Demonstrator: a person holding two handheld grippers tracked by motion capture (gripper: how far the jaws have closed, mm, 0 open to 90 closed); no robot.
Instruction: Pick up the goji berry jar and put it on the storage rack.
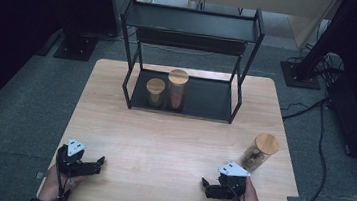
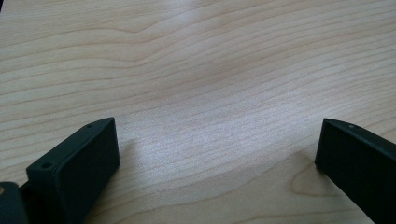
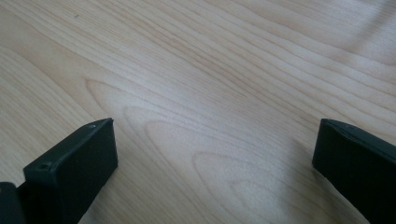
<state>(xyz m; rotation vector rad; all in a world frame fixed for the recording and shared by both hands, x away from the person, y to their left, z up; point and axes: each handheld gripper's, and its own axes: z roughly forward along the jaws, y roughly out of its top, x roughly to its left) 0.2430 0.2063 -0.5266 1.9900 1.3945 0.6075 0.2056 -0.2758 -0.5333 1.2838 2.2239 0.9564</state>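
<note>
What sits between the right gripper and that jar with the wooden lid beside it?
Nothing: in the high view the jar stands just beyond the right gripper, nearly touching its housing.

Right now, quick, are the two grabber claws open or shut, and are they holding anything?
Left gripper: open, holding nothing, over bare table.
Right gripper: open, holding nothing, beside the wooden-lidded jar.

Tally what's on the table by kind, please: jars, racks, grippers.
Jars with wooden lids: 3 (short jar and tall jar on the rack's bottom shelf, one jar loose near the right gripper)
Black shelf rack: 1
Grippers: 2, with left gripper
Total: 6
</note>
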